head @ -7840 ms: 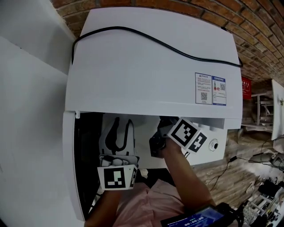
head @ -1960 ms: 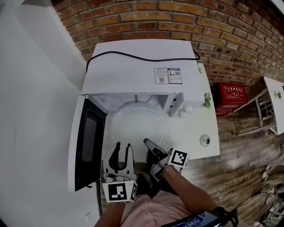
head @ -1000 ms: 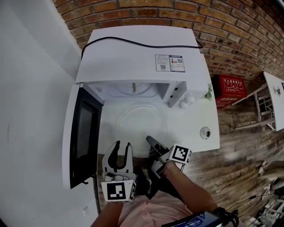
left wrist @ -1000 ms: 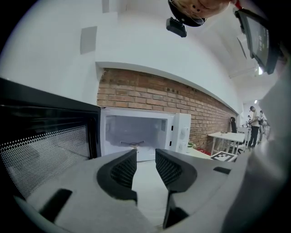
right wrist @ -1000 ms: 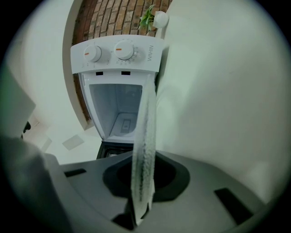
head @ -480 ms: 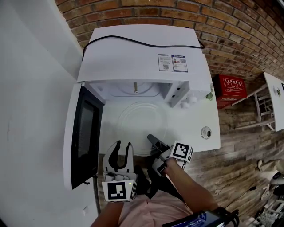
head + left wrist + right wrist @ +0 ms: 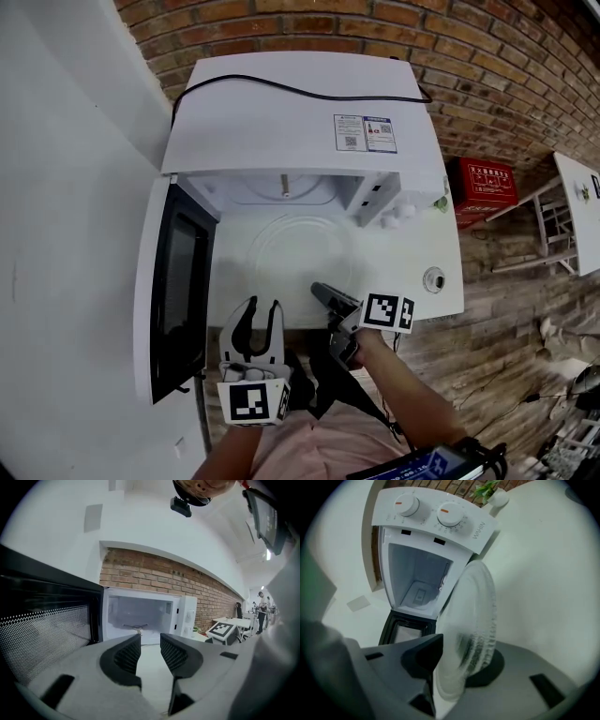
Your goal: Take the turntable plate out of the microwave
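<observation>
Right grey two-jaw gripper (image 7: 325,292) (image 7: 461,660) is hard to read in its own view. The near rim of the round clear-glass turntable plate (image 7: 300,255) (image 7: 471,606) smears into a translucent blur across the jaws, so contact with the dark pads cannot be made out sharply. Its jaws have just been opening and stand partly apart, with that rim between them and no squeeze on it to be seen.

In the head view the plate is nearly lost against the white tabletop (image 7: 417,267). Only faint concentric rings show it lying flat at the frame's centre, outside the cavity and in front of the white box-shaped microwave (image 7: 291,117) (image 7: 187,613) (image 7: 440,522). The person's forearm (image 7: 403,394) covers the gripper's body at lower centre.

Left grey two-jaw gripper (image 7: 261,309) (image 7: 150,648) sits at lower left of the head view. Its jaws are parted by a narrow gap, and the ribbed pads face each other with nothing between them.

At the left the microwave's black door (image 7: 178,281) (image 7: 42,637), with a perforated mesh window, hangs open. A small spindle (image 7: 284,194) (image 7: 136,626) shows in the pale cavity. Round white knobs (image 7: 449,513) with orange marks sit on the control panel. A thin black cable (image 7: 300,91) curves over the smooth top, and a rough red brick wall (image 7: 469,47) fills the upper edge.
</observation>
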### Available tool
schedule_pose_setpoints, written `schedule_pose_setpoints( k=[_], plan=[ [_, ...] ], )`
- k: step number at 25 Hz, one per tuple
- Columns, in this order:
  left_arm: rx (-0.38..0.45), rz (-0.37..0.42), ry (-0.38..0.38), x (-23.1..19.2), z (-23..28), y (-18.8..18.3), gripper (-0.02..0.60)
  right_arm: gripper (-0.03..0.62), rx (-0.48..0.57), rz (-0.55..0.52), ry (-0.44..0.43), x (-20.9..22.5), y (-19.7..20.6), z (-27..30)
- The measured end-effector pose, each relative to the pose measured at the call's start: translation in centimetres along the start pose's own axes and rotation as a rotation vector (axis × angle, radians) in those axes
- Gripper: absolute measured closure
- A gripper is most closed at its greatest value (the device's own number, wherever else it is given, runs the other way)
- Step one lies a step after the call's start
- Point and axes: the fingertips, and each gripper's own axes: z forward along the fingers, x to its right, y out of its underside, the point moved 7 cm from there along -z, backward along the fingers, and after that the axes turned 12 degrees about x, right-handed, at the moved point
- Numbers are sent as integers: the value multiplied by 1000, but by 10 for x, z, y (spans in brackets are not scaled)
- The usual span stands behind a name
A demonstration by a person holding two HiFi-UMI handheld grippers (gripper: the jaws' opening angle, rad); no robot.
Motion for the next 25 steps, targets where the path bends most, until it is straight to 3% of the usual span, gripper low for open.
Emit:
schedule_pose_setpoints(
  k=[3,5,12,19,25],
  plan=[
    [-2,-4,4,2,1,2,446,437,-43,-72,41,1,0,-1],
    [-5,-6,2,1,1,3,446,378,-76,-109,51,1,-1,0],
    [-12,-14,1,-2,1,7,446,259,-206,-249,44,-9,-4,0],
    [-11,-19,6,-2,3,7,446,260,-400,-436,92,-10,-3,-5],
    [-7,-20,-5,-7,0,5,446,258,-592,-440,81,-5,-12,-7]
  ],
)
